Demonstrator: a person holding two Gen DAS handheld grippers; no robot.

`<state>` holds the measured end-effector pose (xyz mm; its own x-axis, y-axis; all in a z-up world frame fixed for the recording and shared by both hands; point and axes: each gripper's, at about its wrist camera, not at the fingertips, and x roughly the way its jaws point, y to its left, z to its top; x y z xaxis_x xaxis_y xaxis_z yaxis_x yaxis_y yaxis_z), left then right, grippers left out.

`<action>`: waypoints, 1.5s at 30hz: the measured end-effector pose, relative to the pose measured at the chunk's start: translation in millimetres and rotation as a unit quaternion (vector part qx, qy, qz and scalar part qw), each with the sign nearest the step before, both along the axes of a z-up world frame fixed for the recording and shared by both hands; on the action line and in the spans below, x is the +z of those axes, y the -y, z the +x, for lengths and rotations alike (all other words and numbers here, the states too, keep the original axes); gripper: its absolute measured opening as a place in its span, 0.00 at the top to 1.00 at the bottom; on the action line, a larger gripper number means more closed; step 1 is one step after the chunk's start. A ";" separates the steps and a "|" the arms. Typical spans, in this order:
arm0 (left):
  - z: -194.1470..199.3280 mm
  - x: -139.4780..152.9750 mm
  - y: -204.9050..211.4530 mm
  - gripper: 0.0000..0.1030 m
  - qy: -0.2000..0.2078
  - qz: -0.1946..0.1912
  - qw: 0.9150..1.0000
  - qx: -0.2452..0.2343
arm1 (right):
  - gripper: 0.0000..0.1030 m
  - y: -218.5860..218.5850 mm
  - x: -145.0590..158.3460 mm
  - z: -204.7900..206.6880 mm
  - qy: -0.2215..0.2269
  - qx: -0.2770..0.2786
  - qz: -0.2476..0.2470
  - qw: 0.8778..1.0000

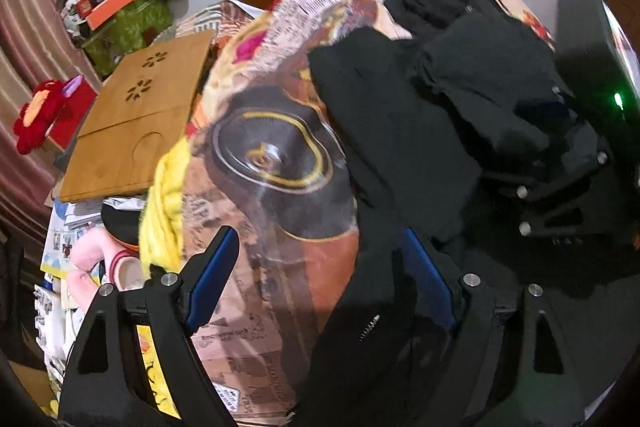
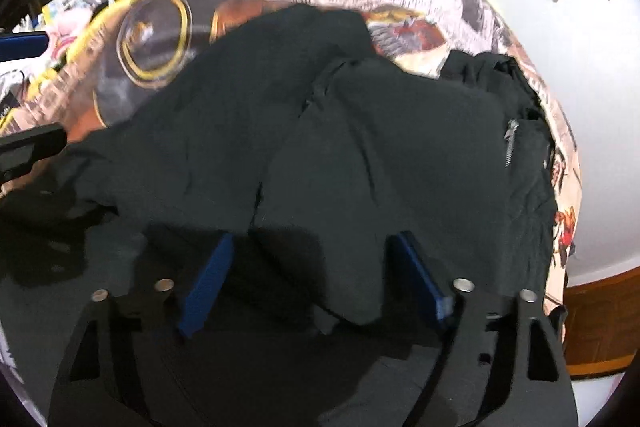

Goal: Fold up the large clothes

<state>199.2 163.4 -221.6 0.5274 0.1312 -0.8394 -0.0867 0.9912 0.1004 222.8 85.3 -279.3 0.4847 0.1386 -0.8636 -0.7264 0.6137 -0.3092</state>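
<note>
Both grippers, left (image 1: 316, 279) and right (image 2: 310, 275), hang wide-jawed, gripping nothing, over a limp black garment (image 2: 360, 131) on the bed (image 1: 260, 155); likely light, floppy; pinch hem corners.

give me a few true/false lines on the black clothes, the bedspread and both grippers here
1. The black garment lies crumpled on a printed bedspread. True.
2. The left gripper is clamped shut on a sleeve. False: its blue pads stand apart, with black cloth and bedspread between them.
3. A wooden board lies beyond the bedspread. True.
4. The garment has no zipper. False: a metal zipper shows on it.
5. The right gripper hangs over bare floor. False: it is over the black garment, jaws apart.
</note>
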 end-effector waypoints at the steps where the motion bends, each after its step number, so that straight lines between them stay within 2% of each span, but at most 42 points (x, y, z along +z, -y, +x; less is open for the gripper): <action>1: 0.4 -3.6 2.8 0.19 -0.004 0.001 1.000 -0.005 | 0.27 2.4 -1.0 0.6 0.000 -0.002 0.005 1.000; 2: 0.7 -8.5 7.5 0.19 -0.010 0.002 1.000 -0.012 | 0.30 4.8 -0.2 0.2 0.001 -0.004 0.011 1.000; 4: 1.0 -14.6 13.8 0.19 -0.018 0.003 1.000 -0.022 | 0.54 7.3 2.6 1.7 0.004 -0.008 0.015 1.000; 8: 4.3 -25.6 27.0 0.19 -0.035 0.000 0.998 -0.044 | 0.73 10.7 13.6 4.0 0.001 -0.013 0.032 0.999; 12: 9.5 -30.4 34.7 0.19 -0.041 0.013 0.998 -0.046 | 0.77 24.0 42.3 5.8 0.002 -0.028 0.085 0.996; 17: 18.8 -29.9 32.8 0.19 -0.045 0.001 0.998 -0.035 | 0.81 54.1 95.3 14.6 0.016 -0.070 0.166 0.983; 19: 23.6 -32.4 32.2 0.19 -0.054 -0.010 0.998 -0.033 | 0.87 70.5 118.6 21.6 0.022 -0.091 0.200 0.975; 22: 28.6 -35.8 34.1 0.19 -0.061 -0.001 0.998 -0.026 | 0.87 98.8 151.7 25.6 0.052 -0.120 0.240 0.962; 29: 33.6 -23.0 33.6 0.19 -0.043 0.020 0.999 -0.006 | 0.90 162.6 183.8 29.1 0.077 -0.172 0.297 0.936; 32: 34.7 -11.6 29.1 0.19 -0.030 0.018 0.999 0.010 | 0.90 189.9 183.1 30.2 0.074 -0.199 0.314 0.925; 35: 35.1 -6.6 25.5 0.19 -0.028 0.005 0.999 0.019 | 0.90 207.0 172.5 32.4 0.065 -0.216 0.308 0.924; 45: 33.2 -16.3 31.5 0.19 -0.047 -0.003 0.998 0.029 | 0.90 257.9 78.9 35.1 -0.030 -0.294 0.261 0.919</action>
